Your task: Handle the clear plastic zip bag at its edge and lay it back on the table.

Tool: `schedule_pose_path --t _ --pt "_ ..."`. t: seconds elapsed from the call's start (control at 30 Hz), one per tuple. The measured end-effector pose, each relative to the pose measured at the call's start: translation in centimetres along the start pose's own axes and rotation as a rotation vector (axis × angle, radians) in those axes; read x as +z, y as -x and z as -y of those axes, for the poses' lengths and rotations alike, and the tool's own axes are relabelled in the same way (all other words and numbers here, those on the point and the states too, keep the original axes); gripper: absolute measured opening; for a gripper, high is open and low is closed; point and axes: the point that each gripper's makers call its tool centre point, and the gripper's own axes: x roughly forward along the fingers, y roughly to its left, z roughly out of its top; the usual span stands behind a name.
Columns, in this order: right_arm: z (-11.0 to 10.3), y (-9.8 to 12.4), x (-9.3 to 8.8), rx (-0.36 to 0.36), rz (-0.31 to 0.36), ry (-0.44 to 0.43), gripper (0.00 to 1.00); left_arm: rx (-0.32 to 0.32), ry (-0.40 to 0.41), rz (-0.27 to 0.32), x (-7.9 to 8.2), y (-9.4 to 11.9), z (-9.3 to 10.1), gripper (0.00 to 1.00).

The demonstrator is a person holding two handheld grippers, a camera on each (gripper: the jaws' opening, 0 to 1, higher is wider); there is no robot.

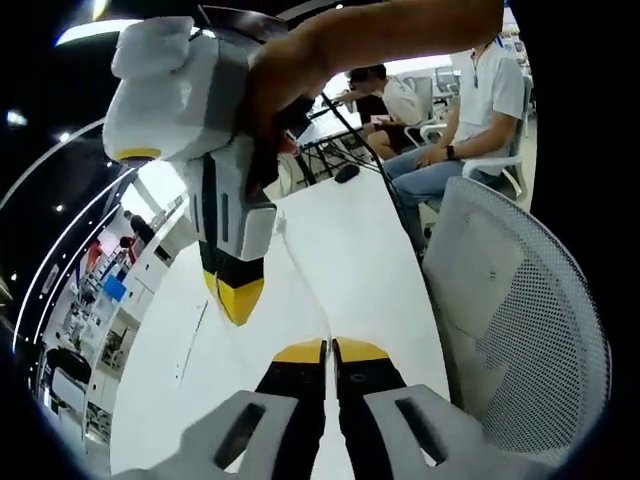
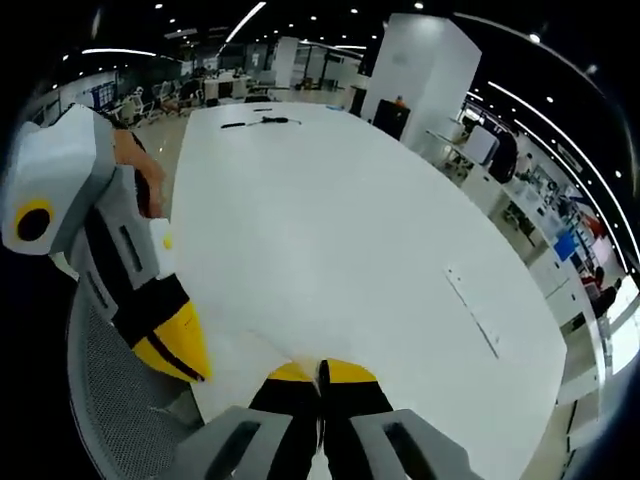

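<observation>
The clear zip bag [image 1: 300, 285] is barely visible: a faint crease over the white table [image 1: 350, 250] runs down into my left gripper [image 1: 329, 347], whose yellow-tipped jaws are shut on its edge. In the right gripper view a faint film of the bag [image 2: 255, 350] lies just left of my right gripper [image 2: 320, 370], also shut, apparently on the bag. The right gripper [image 1: 238, 300], held by a hand, hangs tip-down just upper left of the left jaws. The left gripper [image 2: 175, 345] enters from the left, close beside the right jaws.
A white mesh chair [image 1: 510, 300] stands against the table's right edge, and its mesh [image 2: 110, 400] is below the left gripper. People sit at the far end [image 1: 480, 100]. Black cables [image 2: 265, 122] lie far off. A slot [image 2: 470, 310] crosses the tabletop [image 2: 330, 220].
</observation>
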Motion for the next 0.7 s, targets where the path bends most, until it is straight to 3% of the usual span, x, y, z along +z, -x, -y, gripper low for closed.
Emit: schedule_pose_path --t 0.23,0.7 --pt "0.8 0.0 0.2 -0.021 0.009 0.007 0.0 0.048 0.072 0.027 0.1 2.1 -0.8 0.05" --pt "2.5 -0.8 1.3 -0.062 0.045 0.075 0.0 0.172 0.261 0.047 -3.2 6.5 -2.0 0.17"
